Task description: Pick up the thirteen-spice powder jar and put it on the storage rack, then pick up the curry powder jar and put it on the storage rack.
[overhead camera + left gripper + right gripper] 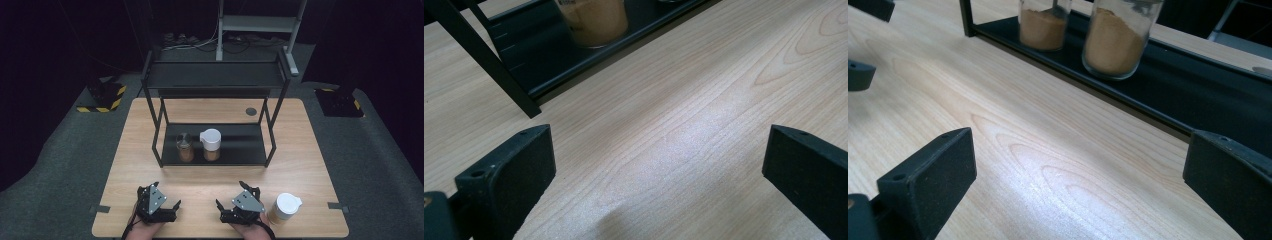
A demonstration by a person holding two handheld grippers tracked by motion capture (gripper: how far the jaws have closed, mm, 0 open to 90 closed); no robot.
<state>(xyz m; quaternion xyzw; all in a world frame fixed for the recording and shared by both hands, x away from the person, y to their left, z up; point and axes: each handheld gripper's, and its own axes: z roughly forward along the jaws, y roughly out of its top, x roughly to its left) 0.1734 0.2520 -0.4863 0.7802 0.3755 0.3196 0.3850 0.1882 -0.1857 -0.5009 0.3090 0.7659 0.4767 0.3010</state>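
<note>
While we hold both tools low at the near edge of the bench (pixel 300 150), the left tool (pixel 167 200) and the right tool (pixel 230 202) each have their jaws spread wide with nothing between them. On the lower shelf of the black rack (pixel 240 145) we see two jars of brown powder side by side: an uncapped jar (pixel 185 148) and a white-lidded jar (pixel 211 145). Another white-lidded jar (pixel 285 207) stands just beside our right tool.
</note>
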